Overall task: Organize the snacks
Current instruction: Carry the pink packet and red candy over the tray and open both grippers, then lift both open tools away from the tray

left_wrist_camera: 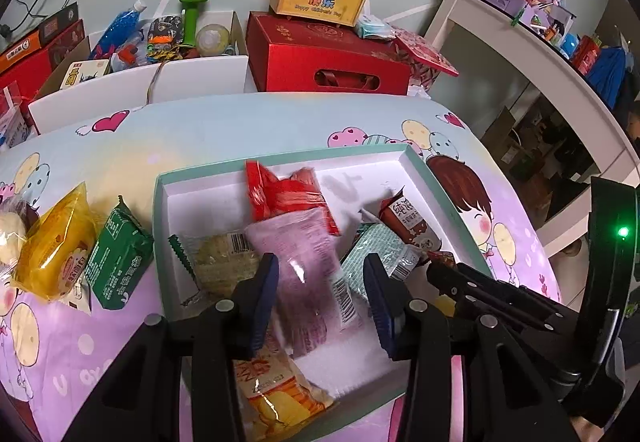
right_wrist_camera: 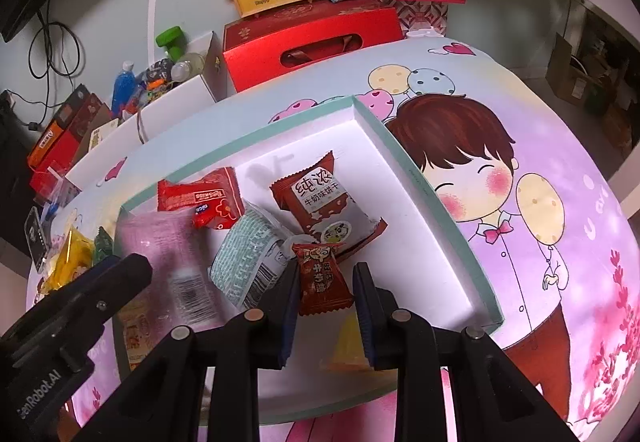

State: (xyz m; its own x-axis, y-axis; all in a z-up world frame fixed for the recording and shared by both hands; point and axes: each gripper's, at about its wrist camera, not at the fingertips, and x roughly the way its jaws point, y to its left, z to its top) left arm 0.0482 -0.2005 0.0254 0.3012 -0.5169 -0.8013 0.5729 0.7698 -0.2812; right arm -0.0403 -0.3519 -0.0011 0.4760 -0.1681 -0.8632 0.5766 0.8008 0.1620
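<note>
Lying in one box [right_wrist_camera: 404, 162]: six snack packets [right_wrist_camera: 324, 198].

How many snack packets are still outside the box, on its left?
3, maybe more hidden. A green packet lies nearest the box, a yellow packet beside it, and a pale bun packet sits at the frame edge.

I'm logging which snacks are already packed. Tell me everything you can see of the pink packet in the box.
The pink packet is a long, soft pillow pack of pale pink, glossy film with small print and a barcode near one end, blurred in both views. It lies flat in the box, lengthwise between the open fingers of the left tool, which do not seem to grip it. Its far end overlaps the red packet; its near end lies over an orange packet.
</note>
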